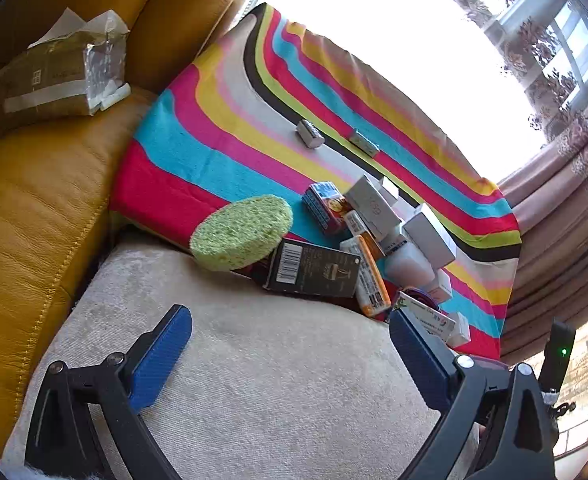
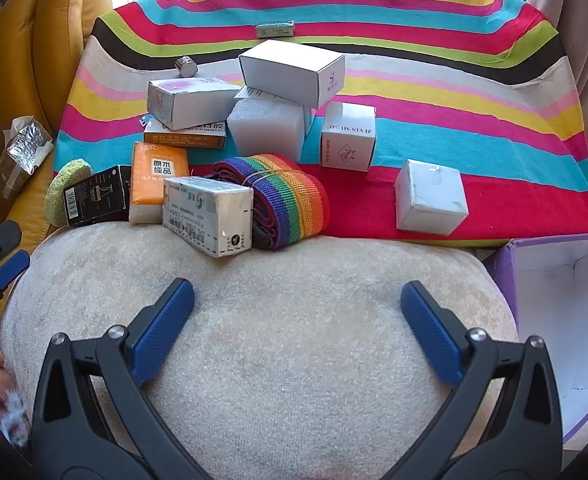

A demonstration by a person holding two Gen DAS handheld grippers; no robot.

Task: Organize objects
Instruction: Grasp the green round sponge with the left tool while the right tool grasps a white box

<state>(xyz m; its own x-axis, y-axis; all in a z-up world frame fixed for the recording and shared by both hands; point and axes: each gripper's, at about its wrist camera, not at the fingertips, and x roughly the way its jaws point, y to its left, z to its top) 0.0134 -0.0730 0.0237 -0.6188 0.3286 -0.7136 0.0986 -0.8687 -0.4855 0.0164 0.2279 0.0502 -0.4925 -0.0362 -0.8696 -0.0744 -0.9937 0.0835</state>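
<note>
1. Left gripper [image 1: 289, 330]: blue ribbed pads spread wide, nothing between them, hovering over the cream plush cushion [image 1: 253, 380].
2. Right gripper [image 2: 297, 302]: jaws likewise wide apart and empty, above the same cream cushion [image 2: 277, 360].
3. Beyond the cushion, a striped multicolour cloth [image 2: 474, 32] carrying a heap of small items, mostly bunched at its near left part.
4. Round green sponge [image 1: 241, 232] at the heap's left end, propped against a black carton with a barcode [image 1: 314, 268].
5. Orange tissue pack with Chinese print [image 2: 158, 180] just right of the black carton [image 2: 95, 196]; white-and-grey printed box [image 2: 209, 214] lying at the cloth's near edge, overhanging the cushion.
6. Rolled rainbow webbing strap [image 2: 289, 196] touching that printed box on its right.
7. Behind: white foam block [image 2: 267, 128], with a long white box [image 2: 294, 70] on top; a second white box [image 2: 189, 102] tilted at left.
8. White cube box printed "JI YIN MUSIC" [image 2: 348, 136] beside the foam; plain white taped cube box [image 2: 430, 196] apart at right.
9. Small silver foil item [image 2: 185, 66] and small flat green-grey pack [image 2: 274, 29] lying alone farther back.
10. Open purple box with white lining [image 2: 566, 320] at right of the cushion.
11. Yellow leather sofa [image 1: 25, 220] at left, torn foil-lined packet [image 1: 61, 76] on it.
</note>
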